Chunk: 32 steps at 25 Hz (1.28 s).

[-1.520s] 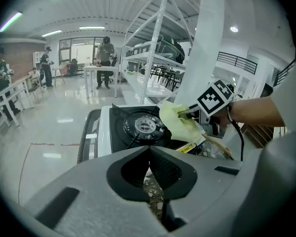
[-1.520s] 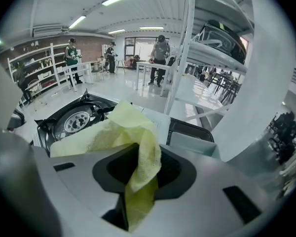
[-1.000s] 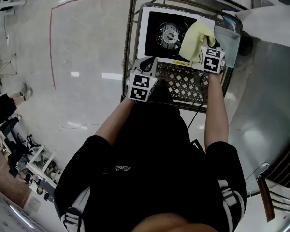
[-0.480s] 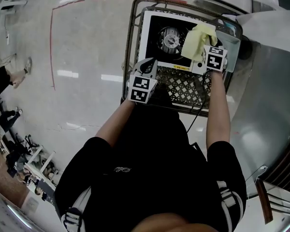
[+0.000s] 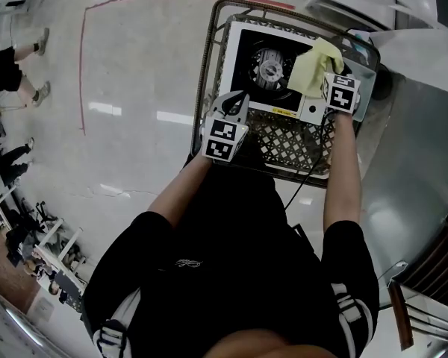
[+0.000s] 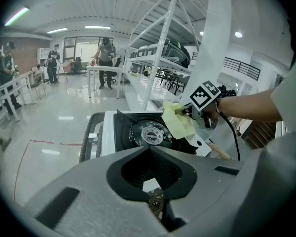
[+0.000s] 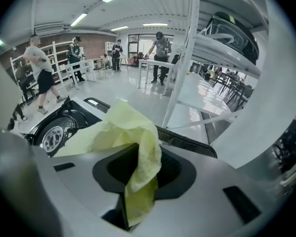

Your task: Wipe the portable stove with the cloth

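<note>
1. i judge the wipe is under way: the right hand-held gripper (image 5: 325, 77) pinches the yellow cloth (image 5: 310, 67) over the right side of the stove (image 5: 243, 77), just beside the burner (image 5: 271, 69).
2. the stove sits on the wire bench (image 5: 284, 136). the left hand-held gripper (image 5: 235, 99) hovers at the stove's front-left edge, its jaws pressed together on nothing.
3. next i think the cloth needs pressing flat and dragging across the black top towards the left, keeping clear of the burner ring so it doesn't snag.
4. i cannot tell whether the cloth touches the top or hangs just above it.
5. the cloth and right hand-held gripper cover the stove's right edge, and in the right gripper view the cloth (image 7: 133, 147) blocks most of the stove.
</note>
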Tool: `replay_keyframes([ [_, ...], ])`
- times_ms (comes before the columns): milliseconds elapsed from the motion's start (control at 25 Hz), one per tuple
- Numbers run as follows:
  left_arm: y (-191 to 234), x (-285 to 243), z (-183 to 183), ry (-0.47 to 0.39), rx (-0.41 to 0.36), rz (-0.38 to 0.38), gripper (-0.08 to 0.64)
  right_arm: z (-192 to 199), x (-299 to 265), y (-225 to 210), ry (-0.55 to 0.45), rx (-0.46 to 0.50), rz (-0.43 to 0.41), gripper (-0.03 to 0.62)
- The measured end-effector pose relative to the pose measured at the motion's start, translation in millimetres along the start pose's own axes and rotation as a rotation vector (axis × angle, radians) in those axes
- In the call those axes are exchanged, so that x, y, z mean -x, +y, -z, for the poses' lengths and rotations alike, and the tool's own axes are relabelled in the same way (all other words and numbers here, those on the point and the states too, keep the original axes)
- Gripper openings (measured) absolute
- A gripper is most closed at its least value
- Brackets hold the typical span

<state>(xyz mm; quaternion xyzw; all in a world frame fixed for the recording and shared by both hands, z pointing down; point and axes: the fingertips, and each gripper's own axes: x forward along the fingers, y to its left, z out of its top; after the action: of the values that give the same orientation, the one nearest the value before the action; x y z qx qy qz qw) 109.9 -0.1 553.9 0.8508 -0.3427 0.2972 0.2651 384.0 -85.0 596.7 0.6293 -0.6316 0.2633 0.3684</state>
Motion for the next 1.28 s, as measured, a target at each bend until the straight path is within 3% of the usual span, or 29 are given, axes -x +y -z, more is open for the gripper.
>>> replay_keyframes([
  [200, 12, -9, -6, 0.01, -0.034, 0.021, 0.018, -9, -10, 0, 0.042, 0.083, -0.023, 0.087],
  [400, 16, -29, -14, 0.039, -0.071, 0.097, 0.018, -14, -24, 1, 0.092, 0.213, -0.034, 0.051],
  [560, 30, -34, -26, 0.023, -0.059, 0.113, 0.018, -25, -27, -14, 0.106, 0.205, -0.001, 0.038],
  [720, 48, -36, -29, 0.015, -0.05, 0.127, 0.018, -59, -10, -27, 0.009, 0.143, 0.036, 0.023],
  [920, 67, -37, -31, 0.005, -0.04, 0.15, 0.018, -86, 5, -33, 0.026, 0.262, 0.109, 0.023],
  [1200, 86, -31, -37, -0.009, -0.035, 0.19, 0.018, -81, -18, 51, 0.092, 0.445, -0.184, 0.023],
  [1280, 93, -29, -37, -0.009, -0.03, 0.2, 0.018, -81, -23, 67, 0.114, 0.481, -0.232, 0.025],
])
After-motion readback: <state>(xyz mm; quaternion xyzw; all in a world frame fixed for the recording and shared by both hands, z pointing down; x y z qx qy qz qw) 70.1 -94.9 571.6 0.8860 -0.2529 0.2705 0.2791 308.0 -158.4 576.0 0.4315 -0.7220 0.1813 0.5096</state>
